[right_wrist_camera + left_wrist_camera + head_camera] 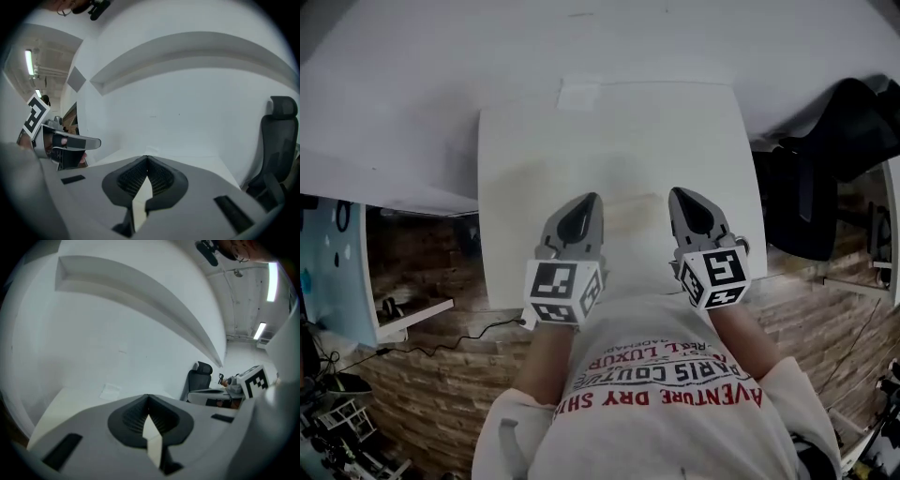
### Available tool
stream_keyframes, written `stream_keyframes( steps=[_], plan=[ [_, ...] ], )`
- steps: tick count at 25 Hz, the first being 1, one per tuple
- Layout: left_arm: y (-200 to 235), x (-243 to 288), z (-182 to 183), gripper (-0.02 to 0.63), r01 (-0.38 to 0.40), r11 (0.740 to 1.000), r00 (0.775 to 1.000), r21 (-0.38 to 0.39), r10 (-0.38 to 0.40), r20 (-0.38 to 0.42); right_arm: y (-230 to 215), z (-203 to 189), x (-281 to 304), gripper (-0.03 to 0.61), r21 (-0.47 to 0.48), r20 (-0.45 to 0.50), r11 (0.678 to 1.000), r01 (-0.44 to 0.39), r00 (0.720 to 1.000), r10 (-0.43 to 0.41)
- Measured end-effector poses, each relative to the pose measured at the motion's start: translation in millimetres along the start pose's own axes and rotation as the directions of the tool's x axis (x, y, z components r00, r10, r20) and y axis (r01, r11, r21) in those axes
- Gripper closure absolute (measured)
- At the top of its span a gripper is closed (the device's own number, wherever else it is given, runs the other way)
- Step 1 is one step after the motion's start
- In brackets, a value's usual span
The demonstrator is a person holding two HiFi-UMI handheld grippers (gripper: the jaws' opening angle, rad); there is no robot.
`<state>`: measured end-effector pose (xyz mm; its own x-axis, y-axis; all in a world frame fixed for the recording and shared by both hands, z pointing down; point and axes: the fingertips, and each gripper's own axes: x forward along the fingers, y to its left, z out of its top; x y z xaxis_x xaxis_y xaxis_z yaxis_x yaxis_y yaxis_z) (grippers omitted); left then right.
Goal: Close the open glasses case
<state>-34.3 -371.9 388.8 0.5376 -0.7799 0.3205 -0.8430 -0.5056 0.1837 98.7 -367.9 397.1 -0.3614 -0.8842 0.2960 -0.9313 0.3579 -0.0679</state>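
No glasses case shows in any view. Over the front part of the white table (pixel 619 141) a person holds both grippers side by side, pointing away from the body. My left gripper (pixel 589 199) is shut, its jaws meeting at the tip with nothing between them; its own view shows the same (pixel 148 396). Just to its right, my right gripper (pixel 678 193) is also shut and empty, as its own view confirms (pixel 148 157). Each gripper appears at the edge of the other's view: the right gripper (pixel 251 380) and the left gripper (pixel 61 143).
A white sheet of paper (pixel 579 94) lies flat at the table's far edge, against a white wall. A black office chair (pixel 825 178) stands to the right of the table. Shelves and cables are on the left of the brick-patterned floor.
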Motion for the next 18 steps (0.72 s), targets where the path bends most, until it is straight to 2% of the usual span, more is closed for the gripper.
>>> stream_keyframes(
  steps=[4,7,18],
  plan=[
    [-2.5,-18.8,23.1,0.615,-0.006,0.998,0.998,0.064,0.001,0.07,16.9,24.3,-14.6,0.566,-0.048,0.073,0.999,-0.002,0.997,0.005],
    [-3.7,-27.6,26.6,0.615,-0.009,0.994,0.997,0.105,0.0,0.081,24.6,31.9,-20.8,0.566,-0.068,0.091,0.998,0.013,0.996,-0.007],
    [-9.2,-52.4,24.1,0.615,0.01,0.992,0.994,0.125,-0.024,0.11,50.5,23.3,-35.2,0.566,-0.073,0.091,0.997,0.02,0.996,-0.013]
  ],
)
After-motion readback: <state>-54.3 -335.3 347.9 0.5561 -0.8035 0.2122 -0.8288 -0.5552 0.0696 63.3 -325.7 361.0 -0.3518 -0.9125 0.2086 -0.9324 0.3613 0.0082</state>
